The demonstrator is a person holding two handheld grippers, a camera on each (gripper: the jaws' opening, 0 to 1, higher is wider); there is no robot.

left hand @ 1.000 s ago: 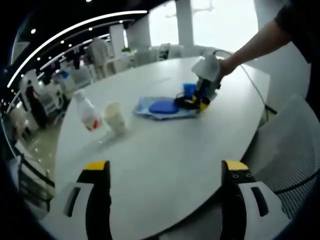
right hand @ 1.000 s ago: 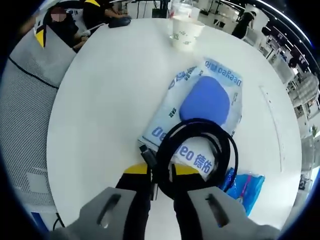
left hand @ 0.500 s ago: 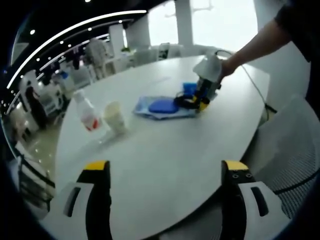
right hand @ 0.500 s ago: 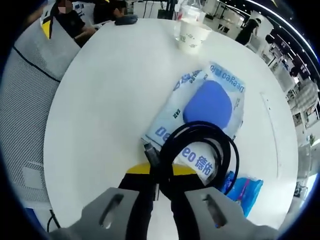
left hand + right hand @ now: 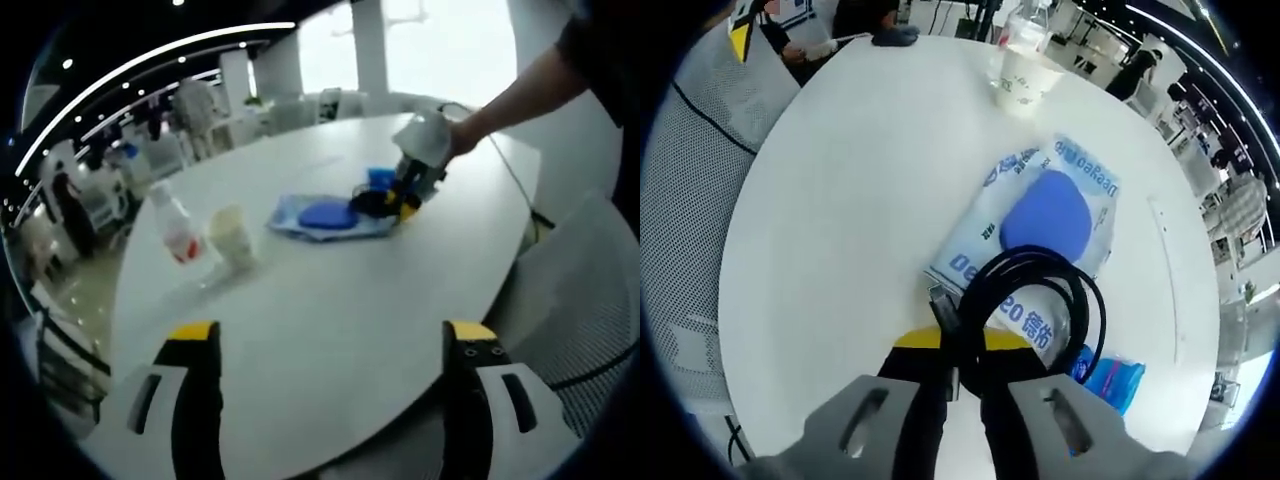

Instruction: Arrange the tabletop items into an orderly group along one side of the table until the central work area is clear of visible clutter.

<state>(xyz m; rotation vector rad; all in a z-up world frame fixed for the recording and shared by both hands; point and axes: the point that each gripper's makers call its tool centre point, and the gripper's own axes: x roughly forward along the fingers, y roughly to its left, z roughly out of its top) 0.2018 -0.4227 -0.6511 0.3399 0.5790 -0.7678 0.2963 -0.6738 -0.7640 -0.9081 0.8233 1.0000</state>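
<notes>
The flat light-blue plastic wipes packet [image 5: 1055, 215] beside the paper cup [image 5: 1022, 82] bears blue "Deegeo" lettering and Chinese characters; the cup's print is illegible.

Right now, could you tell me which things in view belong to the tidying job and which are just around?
Job:
coiled black cable, held by right gripper
wipes pack
small blue packet
paper cup
bottle

Around:
mesh chair
table

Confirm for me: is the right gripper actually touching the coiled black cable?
Touching. The right gripper view shows the right gripper with its jaws pinched shut on the coiled black cable at the loop's near edge.
</notes>
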